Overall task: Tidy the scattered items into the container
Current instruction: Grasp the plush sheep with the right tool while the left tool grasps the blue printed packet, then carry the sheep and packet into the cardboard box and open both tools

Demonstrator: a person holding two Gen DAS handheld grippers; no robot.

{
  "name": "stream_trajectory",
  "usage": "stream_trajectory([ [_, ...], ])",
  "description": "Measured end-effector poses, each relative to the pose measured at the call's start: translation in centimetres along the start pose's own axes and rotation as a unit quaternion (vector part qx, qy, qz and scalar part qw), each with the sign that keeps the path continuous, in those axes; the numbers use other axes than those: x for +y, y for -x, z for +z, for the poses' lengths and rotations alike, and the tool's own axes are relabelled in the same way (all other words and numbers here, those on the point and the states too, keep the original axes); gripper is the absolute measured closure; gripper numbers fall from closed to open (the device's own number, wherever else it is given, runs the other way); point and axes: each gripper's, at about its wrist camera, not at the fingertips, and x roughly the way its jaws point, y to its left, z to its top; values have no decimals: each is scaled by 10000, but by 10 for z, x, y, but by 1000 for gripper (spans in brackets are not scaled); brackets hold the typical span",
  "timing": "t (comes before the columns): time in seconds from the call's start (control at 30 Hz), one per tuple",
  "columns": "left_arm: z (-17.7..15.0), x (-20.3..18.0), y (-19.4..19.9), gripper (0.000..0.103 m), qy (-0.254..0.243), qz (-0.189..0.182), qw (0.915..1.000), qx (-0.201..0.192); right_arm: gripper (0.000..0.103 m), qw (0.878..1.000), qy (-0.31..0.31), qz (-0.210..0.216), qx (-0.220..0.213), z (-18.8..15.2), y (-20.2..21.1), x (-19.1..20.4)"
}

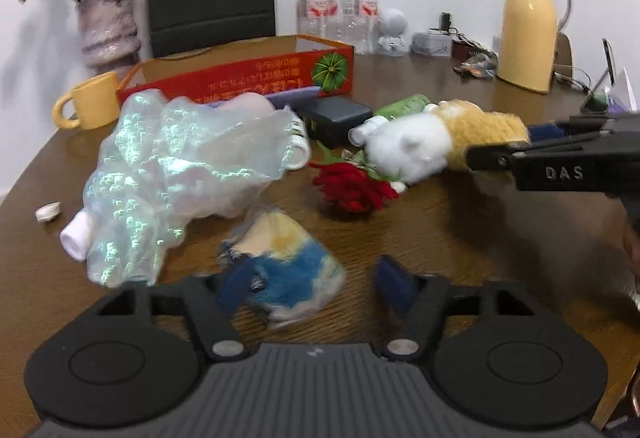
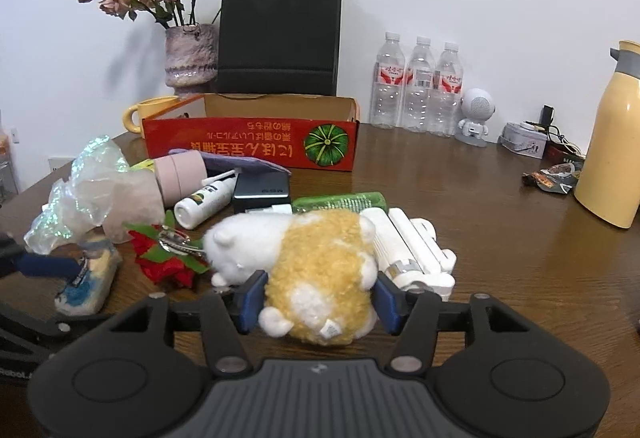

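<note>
Clamping right gripper (image 2: 318,302) on plush hamster (image 2: 320,270); left gripper (image 1: 316,286) around blue-yellow toy (image 1: 284,270), contact unclear; red box (image 2: 250,142) seemingly unfilled, clutter remaining.

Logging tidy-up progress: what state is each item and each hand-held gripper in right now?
Left hand-held gripper: partly closed around the blue-and-yellow plush, grip unclear.
Right hand-held gripper: shut on the white-and-tan plush.
Red cardboard box: open-topped, contents unseen.
Red fabric rose: lying on the table.
Yellow mug: upright.
Water bottles: upright, capped.
</note>
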Motion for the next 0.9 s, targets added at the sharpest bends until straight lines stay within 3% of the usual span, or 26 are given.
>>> stream_trajectory([
  [0.07, 1, 8, 5, 87, 200, -221, 9996, -19, 48, 9999, -134, 67, 48, 0, -2, -5],
  [0.2, 1, 17, 16, 89, 482, -680, 9965, -114, 55, 9995, -162, 180, 185, 1, -2, -5],
  [0.23, 2, 16, 16, 84, 480, -528, 9974, -117, 55, 9995, -111, 190, 218, 2, 1, -2],
  [0.3, 5, 15, 17, 50, 477, -224, 9985, -123, 55, 9991, 48, 297, 293, 5, 10, 5],
  [0.33, 6, 14, 17, 18, 453, -156, 9988, -143, 55, 9987, 124, 401, 306, 6, 15, 8],
  [0.37, 6, 11, 17, 10, 403, -181, 9989, -183, 54, 9979, 171, 562, 272, 6, 21, 10],
  [0.43, 7, 6, 15, 10, 294, -207, 9992, -169, 48, 9965, 103, 818, 125, 6, 30, 9],
  [0.47, 7, 4, 13, 13, 251, -143, 9995, -146, 41, 9962, 38, 865, 67, 6, 32, 8],
  [0.53, 8, 4, 8, 20, 250, 81, 9996, -83, 40, 9974, 30, 701, 142, 5, 28, 8],
  [0.57, 7, 8, 5, 27, 340, 88, 9994, -25, 40, 9977, 56, 644, 201, 3, 25, 9],
  [0.63, 5, 16, 1, 32, 553, 60, 9984, 65, 40, 9969, 97, 697, 339, -1, 19, 13],
  [0.77, 2, 30, 8, 64, 845, -139, 9963, -7, 36, 9962, 326, 626, 505, -8, 12, 23],
  [0.8, 2, 31, 10, 69, 872, -166, 9960, -43, 40, 9965, 328, 590, 488, -10, 10, 24],
  [0.87, 2, 31, 15, 90, 908, -219, 9956, -104, 45, 9970, 312, 538, 453, -12, 8, 24],
  [0.9, 4, 30, 19, 93, 897, -243, 9956, -117, 49, 9971, 250, 561, 441, -12, 8, 22],
])
